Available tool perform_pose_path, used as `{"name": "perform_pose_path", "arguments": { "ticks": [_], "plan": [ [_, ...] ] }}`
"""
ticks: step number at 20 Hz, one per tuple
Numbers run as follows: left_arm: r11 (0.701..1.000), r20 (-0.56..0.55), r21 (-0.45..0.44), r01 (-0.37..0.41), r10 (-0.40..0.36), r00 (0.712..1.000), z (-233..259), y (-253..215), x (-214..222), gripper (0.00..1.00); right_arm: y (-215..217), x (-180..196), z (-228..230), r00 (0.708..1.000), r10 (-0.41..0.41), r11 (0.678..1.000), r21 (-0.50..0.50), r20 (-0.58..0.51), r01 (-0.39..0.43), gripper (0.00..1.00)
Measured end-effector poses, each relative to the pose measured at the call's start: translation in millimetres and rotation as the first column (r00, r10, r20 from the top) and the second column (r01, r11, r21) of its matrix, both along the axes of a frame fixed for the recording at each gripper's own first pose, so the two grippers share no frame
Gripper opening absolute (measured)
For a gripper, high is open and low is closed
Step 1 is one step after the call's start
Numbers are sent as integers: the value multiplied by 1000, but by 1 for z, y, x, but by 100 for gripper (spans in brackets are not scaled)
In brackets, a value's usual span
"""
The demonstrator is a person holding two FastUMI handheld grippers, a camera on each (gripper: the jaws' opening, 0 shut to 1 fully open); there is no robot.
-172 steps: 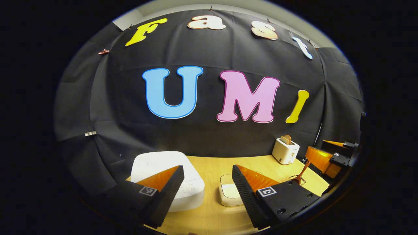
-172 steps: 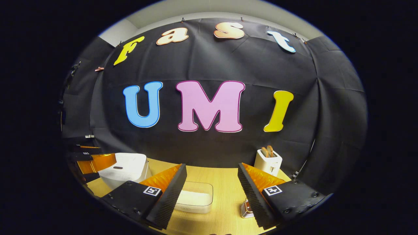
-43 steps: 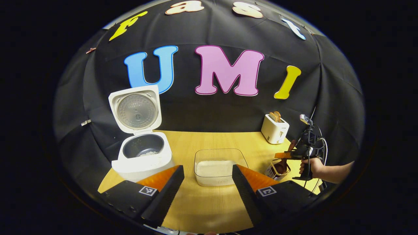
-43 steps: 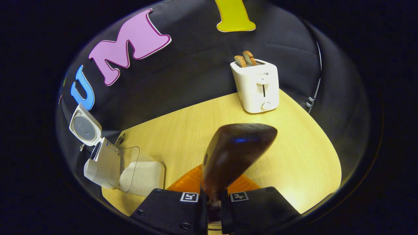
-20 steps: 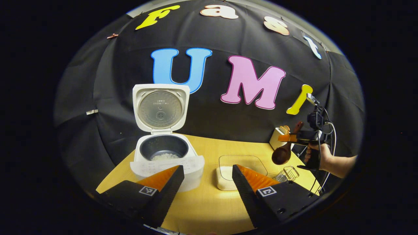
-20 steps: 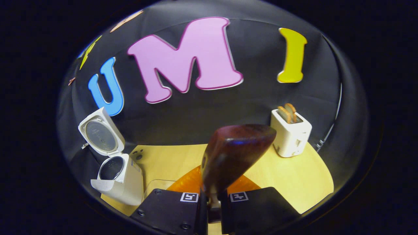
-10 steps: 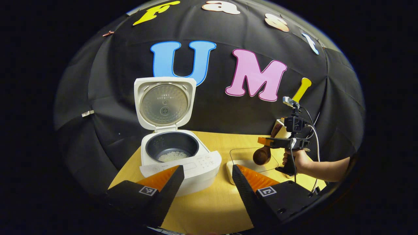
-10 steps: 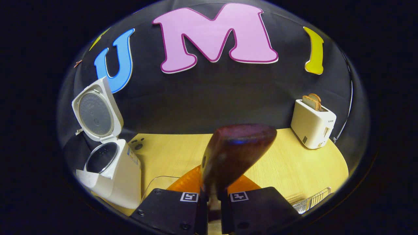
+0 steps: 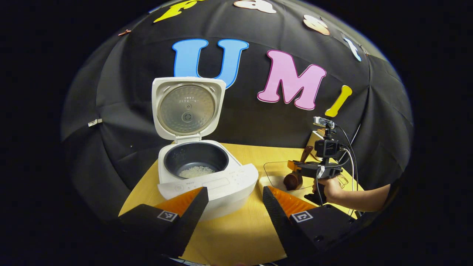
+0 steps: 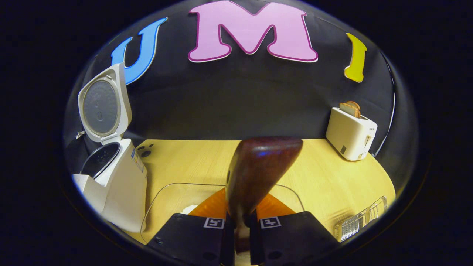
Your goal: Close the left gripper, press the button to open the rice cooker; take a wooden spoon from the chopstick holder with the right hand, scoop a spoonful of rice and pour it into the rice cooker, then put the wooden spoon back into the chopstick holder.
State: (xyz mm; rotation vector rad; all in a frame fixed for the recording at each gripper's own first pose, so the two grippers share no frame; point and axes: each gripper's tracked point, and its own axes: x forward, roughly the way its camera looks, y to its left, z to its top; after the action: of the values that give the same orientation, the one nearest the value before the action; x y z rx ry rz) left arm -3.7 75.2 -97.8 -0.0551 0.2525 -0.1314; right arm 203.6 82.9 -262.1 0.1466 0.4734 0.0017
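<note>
Right gripper clamped on wooden spoon above rice container | left gripper apart | risk: tilted bowl spilling rice short of rice cooker.

White toaster at far right of wooden table, near black cloth wall; two bread slices upright in slots; lever and knob on narrow side; dark cable against cloth behind toaster; small clip on cloth, left.
</note>
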Motion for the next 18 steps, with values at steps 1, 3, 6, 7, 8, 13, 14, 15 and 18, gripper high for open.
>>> {"name": "perform_pose_path", "arguments": {
  "ticks": [1,3,6,7,8,13,14,15,18],
  "plan": [
    [1000,-5,-6,-3,3,1000,-2,1,-1,96,7,-2,-2,1000,3,1000,22,-13,-3,20],
    [1000,-11,-15,-15,15,1000,-3,5,-1,96,18,-3,-4,1000,-2,999,41,-16,2,20],
    [999,-3,-26,-31,31,1000,0,11,0,96,30,-6,-2,1000,0,997,82,-26,2,20],
    [999,-2,-30,-36,36,999,-1,13,0,96,31,-7,-2,1000,-5,996,93,-30,8,20],
    [999,-3,-32,-42,42,999,-1,16,0,96,32,-7,-2,999,-14,993,112,-39,19,20],
    [997,-3,-51,-54,54,999,0,20,0,96,48,-18,1,996,-43,971,232,-78,60,20],
    [997,1,-58,-53,53,999,3,20,0,96,50,-19,2,996,-41,969,238,-84,60,20],
    [997,4,-62,-52,52,999,4,19,0,95,53,-22,3,995,-35,965,255,-93,58,20],
    [993,2,-102,-64,65,998,10,21,0,96,57,-28,8,993,-31,951,303,-117,65,20]
  ]
}}
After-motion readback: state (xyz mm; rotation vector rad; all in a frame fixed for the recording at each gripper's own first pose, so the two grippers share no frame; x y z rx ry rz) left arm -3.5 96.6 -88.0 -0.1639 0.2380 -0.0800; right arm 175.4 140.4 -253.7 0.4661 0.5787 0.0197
